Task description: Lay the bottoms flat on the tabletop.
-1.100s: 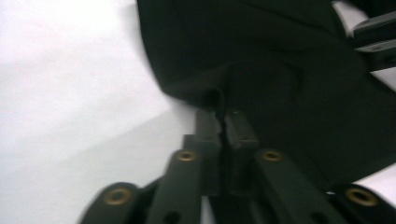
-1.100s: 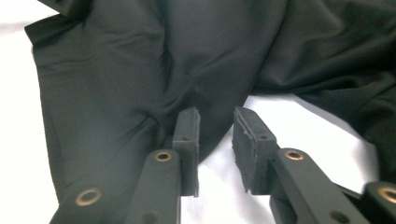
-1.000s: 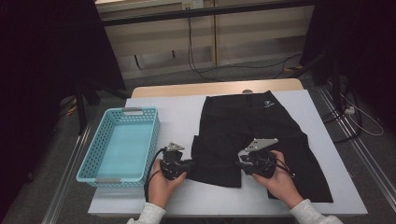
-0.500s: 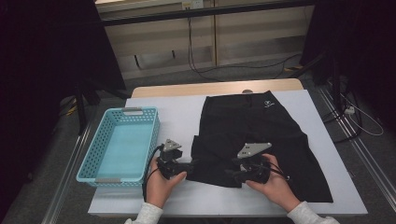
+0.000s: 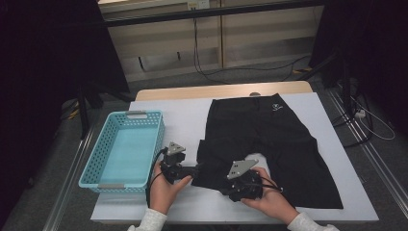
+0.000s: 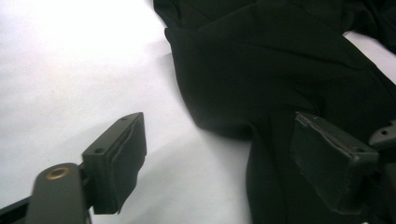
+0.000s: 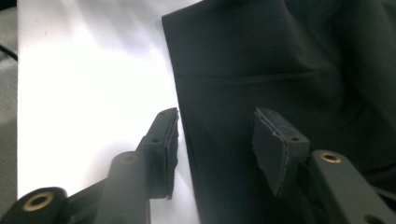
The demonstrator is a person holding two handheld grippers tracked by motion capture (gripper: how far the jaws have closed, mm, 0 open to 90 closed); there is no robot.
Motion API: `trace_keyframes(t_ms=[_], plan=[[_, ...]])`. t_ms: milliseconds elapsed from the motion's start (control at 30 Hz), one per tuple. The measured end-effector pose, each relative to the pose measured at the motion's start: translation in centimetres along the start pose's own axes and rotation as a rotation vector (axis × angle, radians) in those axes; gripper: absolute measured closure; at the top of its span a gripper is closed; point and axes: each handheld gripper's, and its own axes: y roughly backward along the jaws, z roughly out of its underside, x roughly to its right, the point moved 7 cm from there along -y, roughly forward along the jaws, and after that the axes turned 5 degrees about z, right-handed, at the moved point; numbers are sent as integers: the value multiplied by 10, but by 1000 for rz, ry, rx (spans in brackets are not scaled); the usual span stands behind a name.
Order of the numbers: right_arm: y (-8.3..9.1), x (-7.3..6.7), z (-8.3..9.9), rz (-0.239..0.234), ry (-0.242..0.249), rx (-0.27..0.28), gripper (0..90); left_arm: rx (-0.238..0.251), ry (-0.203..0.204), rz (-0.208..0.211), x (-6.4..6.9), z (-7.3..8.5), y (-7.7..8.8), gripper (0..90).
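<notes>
The black shorts (image 5: 269, 144) lie spread flat on the white bench (image 5: 183, 115), with the waist at the far side and the legs toward the person. A blue basket (image 5: 126, 147) stands just beside them on the left, with nothing in it.

A second ago the left gripper (image 5: 192, 169) was pinching the near left edge of the shorts. Now its jaws have just been opening and they stand wide apart. In the left gripper view, one jaw is over the white bench and the other is over the black cloth, and the cloth edge (image 6: 224, 126) lies loose between them. Nothing presses on it. So the left side has let go.

The right gripper (image 5: 230, 187) has slid left along the near edge of the shorts and now sits close to the left one. Its jaws opened a bit and have just been closing a little again. In the right gripper view they stand partly open, with the straight edge of the cloth (image 7: 180, 112) running up between them. The pads do not squeeze it yet.

This looks like a change of hold. The fold at the left leg is set down, and both grippers seem ready to take a new grip on the near edge, maybe to fold the shorts once more before they go in the basket.
</notes>
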Motion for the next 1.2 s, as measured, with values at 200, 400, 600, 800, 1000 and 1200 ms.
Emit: trace_keyframes(t_ms=[200, 400, 600, 800, 1000, 1200], plan=[[0, 4, 1, 6, -20, 17, 616, 13, -7, -9, 1, -3, 3, 173], [0, 8, 1, 13, -44, 9, 727, 21, 5, -4, 0, -3, 3, 173], [-1, 12, 1, -9, -68, 18, 840, 18, -21, -6, 4, -6, 2, 169], [2, 13, 3, -29, -100, 7, 888, 35, -25, -10, 10, -9, 7, 163], [3, 10, 3, -61, -125, -1, 891, 33, -23, -4, 8, -9, 5, 162], [2, 12, 2, -66, -115, -1, 892, 34, -1, -6, 3, -10, 4, 160]])
